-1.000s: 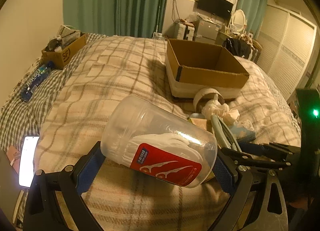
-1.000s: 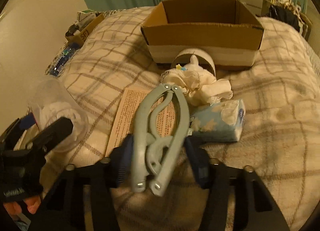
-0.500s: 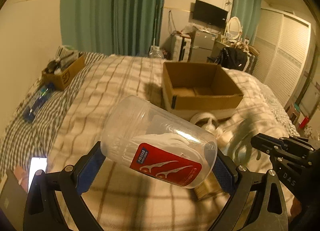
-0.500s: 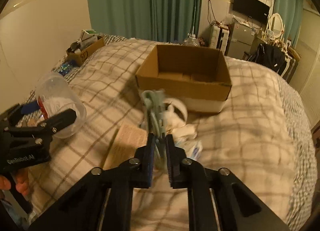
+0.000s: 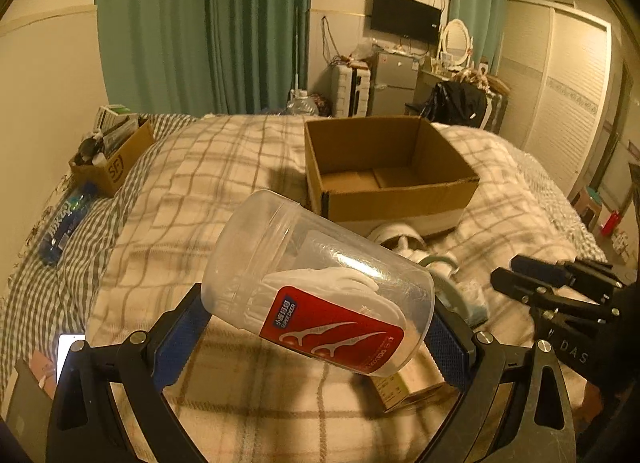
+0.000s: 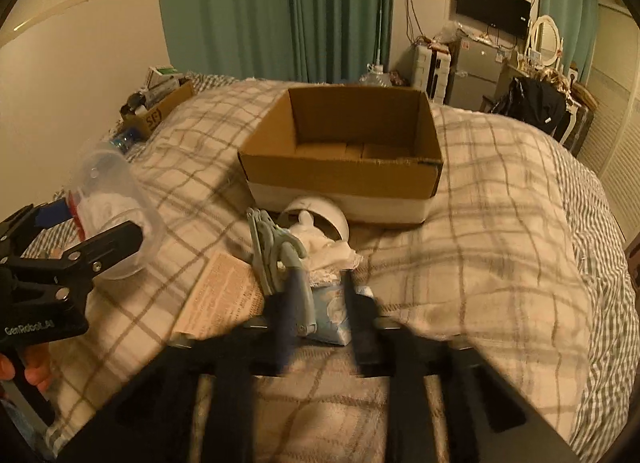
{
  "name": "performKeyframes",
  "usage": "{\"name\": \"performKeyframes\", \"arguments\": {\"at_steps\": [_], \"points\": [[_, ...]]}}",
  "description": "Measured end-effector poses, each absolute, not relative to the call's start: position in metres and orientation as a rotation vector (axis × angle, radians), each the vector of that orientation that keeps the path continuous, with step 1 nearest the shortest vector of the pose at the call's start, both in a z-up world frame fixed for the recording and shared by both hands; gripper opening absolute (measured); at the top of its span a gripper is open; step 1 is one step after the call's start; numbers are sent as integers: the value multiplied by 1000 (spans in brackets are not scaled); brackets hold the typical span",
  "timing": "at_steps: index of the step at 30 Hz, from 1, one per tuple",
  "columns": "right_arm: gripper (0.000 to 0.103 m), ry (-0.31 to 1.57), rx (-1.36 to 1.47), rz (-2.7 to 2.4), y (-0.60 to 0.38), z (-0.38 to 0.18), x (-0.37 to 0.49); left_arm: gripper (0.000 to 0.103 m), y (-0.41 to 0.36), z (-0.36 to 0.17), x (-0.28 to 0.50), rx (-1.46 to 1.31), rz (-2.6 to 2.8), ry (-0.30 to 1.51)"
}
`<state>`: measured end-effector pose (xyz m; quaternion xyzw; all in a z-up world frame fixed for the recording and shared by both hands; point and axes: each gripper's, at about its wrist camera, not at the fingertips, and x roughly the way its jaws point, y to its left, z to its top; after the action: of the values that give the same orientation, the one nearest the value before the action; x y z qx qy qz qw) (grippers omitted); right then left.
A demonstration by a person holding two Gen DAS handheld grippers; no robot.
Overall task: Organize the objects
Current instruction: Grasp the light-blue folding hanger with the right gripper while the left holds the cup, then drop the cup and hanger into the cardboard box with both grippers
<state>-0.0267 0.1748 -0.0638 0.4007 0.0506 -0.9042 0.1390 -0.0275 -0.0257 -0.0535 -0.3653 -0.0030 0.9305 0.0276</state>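
The left gripper (image 5: 316, 327) is clenching a clear plastic floss-pick jar (image 5: 320, 283) — the right gripper (image 6: 316, 315), jaws parted, is straddling grey-green plastic pliers (image 6: 280, 259).

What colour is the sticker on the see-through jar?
Red with white floss-pick drawings; the label on the jar shows best in the left wrist view.

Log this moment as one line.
left gripper: shut on floss jar, lifted | right gripper: blurred, near grey clip | cardboard box: ahead
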Motion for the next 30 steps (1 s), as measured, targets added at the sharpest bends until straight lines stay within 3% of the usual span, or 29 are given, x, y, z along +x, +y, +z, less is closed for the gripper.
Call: {"name": "performKeyframes", "arguments": {"at_steps": [1, 12, 13, 15, 16, 23, 30], "points": [[43, 148, 1166, -2601, 174, -68, -29, 100, -27, -56, -28, -1137, 2870, -15], [42, 221, 1388, -2370, 137, -129, -83, 100, -46, -72, -32, -1199, 2889, -40], [35, 232, 1407, -2361, 135, -134, -84, 100, -48, -73, -32, -1205, 2888, -44], [12, 244, 1411, -2342, 132, -136, -83, 100, -51, -75, -34, -1215, 2885, -53], [9, 263, 1394, -2351, 131, -134, -79, 100, -52, -76, -34, -1219, 2882, -57], [8, 234, 1194, -2478, 142, -73, -54, 100, -49, -66, -38, -1203, 2861, -39], [8, 246, 948, -2617, 160, 26, -69, 100, -34, -7, -57, -1024, 2822, -115]]}}
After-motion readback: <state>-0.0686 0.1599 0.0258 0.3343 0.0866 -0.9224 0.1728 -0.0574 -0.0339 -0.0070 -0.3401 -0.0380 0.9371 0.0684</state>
